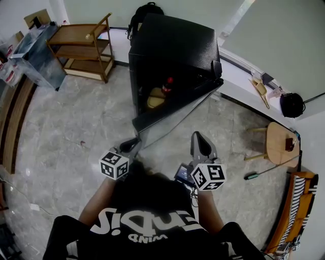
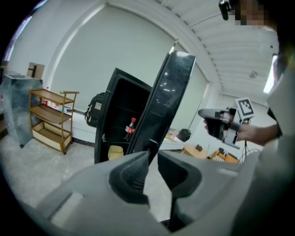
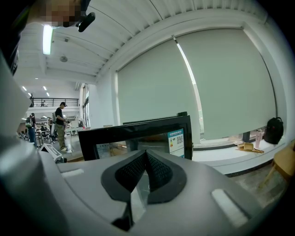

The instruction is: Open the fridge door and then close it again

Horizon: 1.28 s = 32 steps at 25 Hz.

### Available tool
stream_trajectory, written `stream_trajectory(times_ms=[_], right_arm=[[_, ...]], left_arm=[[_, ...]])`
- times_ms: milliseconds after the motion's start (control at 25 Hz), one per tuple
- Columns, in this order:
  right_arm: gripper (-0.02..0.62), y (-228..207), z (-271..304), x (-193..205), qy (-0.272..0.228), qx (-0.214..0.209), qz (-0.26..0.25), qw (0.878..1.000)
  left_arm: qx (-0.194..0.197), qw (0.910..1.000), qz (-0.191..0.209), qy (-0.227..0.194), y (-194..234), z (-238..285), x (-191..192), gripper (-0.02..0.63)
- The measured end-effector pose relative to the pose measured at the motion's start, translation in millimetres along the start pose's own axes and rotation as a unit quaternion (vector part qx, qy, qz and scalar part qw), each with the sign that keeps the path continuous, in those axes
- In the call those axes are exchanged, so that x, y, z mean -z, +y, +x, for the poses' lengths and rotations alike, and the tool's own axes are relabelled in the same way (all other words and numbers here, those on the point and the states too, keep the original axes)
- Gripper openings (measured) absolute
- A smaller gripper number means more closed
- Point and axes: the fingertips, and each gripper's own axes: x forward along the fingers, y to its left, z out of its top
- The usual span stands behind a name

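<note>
The black fridge [image 1: 172, 45] stands ahead with its door [image 1: 177, 114] swung wide open toward me. Inside are a cola bottle [image 1: 166, 85] and a yellow container [image 1: 155, 99]. My left gripper [image 1: 133, 146] is at the door's lower free corner. In the left gripper view its jaws [image 2: 153, 154] show a narrow gap, with the door's edge [image 2: 168, 97] just past the tips and nothing pinched. My right gripper [image 1: 198, 138] hangs in front of the door's outer face, apart from it. Its pads [image 3: 146, 153] meet with nothing between them, and the door [image 3: 138, 136] with a sticker [image 3: 176, 140] fills the view behind.
A wooden shelf unit [image 1: 84, 48] and a clear cabinet [image 1: 35, 56] stand at the left. A black backpack [image 1: 144, 10] sits behind the fridge. At the right are a small round wooden table [image 1: 282, 144] and a window ledge with a black bag [image 1: 292, 104]. The floor is grey marble tile.
</note>
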Motion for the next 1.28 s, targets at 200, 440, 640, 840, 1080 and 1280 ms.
stream_trajectory(times_ms=[200, 440, 640, 840, 1080, 1280], right_arm=[[-0.002, -0.9, 13.9, -2.9, 0.002, 0.001, 0.001, 1.0], [-0.003, -4.8, 28.5, -4.6, 0.003, 0.003, 0.003, 1.0], [-0.002, -9.4, 41.3, -7.3, 0.0, 0.007, 0.003, 1.0], [-0.002, -12.1, 56.7, -10.9, -0.002, 0.008, 0.003, 1.0], [-0.002, -16.5, 70.8, -13.2, -0.002, 0.01, 0.004, 1.0], [-0.002, -21.0, 80.3, -14.5, -0.002, 0.014, 0.004, 1.0]], left_arm=[[-0.01, 0.9999, 0.004, -0.001, 22.7, 3.0, -13.0, 0.066], [-0.024, 0.9997, 0.007, -0.004, 49.5, 9.9, -27.9, 0.067], [-0.035, 0.9993, 0.009, -0.008, 73.4, 17.1, -40.7, 0.069], [-0.039, 0.9991, 0.009, -0.011, 94.8, 24.9, -52.5, 0.071], [-0.047, 0.9988, 0.009, -0.014, 115.6, 36.4, -67.7, 0.074], [-0.051, 0.9986, 0.008, -0.015, 134.6, 46.8, -80.6, 0.075]])
